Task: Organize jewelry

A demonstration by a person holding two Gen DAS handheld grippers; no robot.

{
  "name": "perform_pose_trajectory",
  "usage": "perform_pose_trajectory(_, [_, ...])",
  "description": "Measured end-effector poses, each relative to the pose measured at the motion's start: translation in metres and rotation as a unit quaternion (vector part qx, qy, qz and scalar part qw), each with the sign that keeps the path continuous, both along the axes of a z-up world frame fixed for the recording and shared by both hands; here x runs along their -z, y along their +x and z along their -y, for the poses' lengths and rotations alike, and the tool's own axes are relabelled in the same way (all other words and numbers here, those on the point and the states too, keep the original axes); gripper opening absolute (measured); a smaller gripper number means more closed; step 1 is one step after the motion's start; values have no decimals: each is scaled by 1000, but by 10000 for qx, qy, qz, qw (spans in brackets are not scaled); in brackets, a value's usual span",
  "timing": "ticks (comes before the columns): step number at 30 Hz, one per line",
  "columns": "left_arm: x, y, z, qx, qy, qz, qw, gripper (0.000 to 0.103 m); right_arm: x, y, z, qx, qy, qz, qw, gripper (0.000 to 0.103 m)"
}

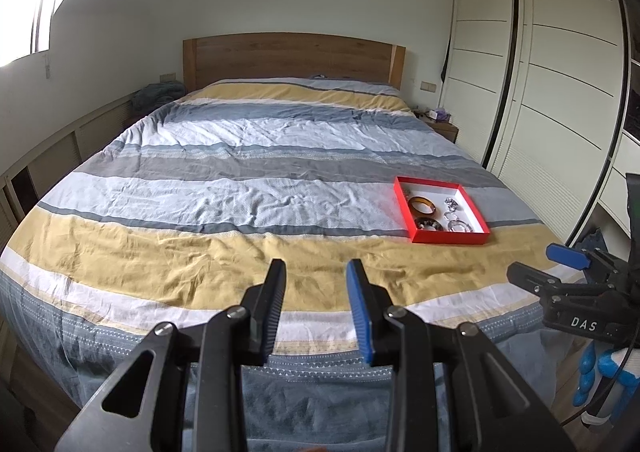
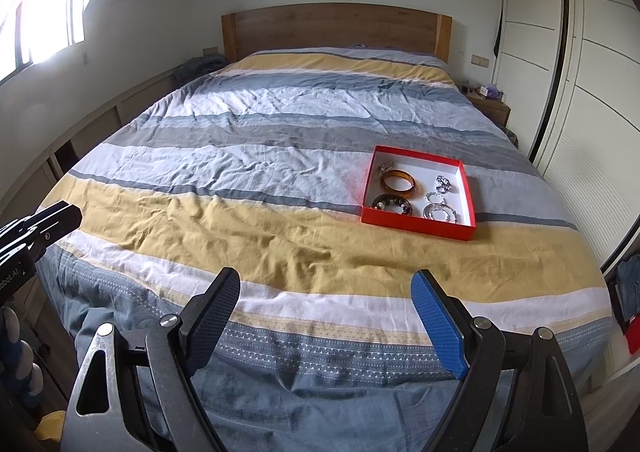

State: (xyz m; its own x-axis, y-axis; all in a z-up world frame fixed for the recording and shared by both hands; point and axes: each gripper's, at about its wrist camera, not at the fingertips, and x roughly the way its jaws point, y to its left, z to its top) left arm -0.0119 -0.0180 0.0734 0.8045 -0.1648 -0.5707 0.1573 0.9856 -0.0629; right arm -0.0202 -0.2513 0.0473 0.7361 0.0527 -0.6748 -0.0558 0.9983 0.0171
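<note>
A red box (image 2: 416,225) with a white inside lies on the striped bedspread, right of centre; it also shows in the left wrist view (image 1: 452,238). In it lie an amber bangle (image 2: 399,182), a dark beaded bracelet (image 2: 392,204), silver bracelets (image 2: 439,212) and a silver piece (image 2: 443,183). My left gripper (image 1: 316,272) is open and empty over the bed's foot. My right gripper (image 2: 326,284) is wide open and empty, short of the box. The right gripper also shows at the left wrist view's right edge (image 1: 548,264).
The bed (image 2: 256,156) fills the room's middle, with a wooden headboard (image 2: 336,26) at the far end. White sliding wardrobe doors (image 2: 592,64) run along the right. A small nightstand (image 2: 490,104) stands at the far right. A low cabinet (image 1: 60,148) lines the left wall.
</note>
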Motion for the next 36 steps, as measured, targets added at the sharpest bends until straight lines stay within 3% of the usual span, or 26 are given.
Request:
perform_pose_trajectory(19, [6,4,2,-37,67,-89,9999,30,-5,-4,7,191,-291,287,9990,89])
perform_pose_trajectory(36, [17,15,8,1,155,-254,9996,30,8,8,19,279,-236,172,9992,89])
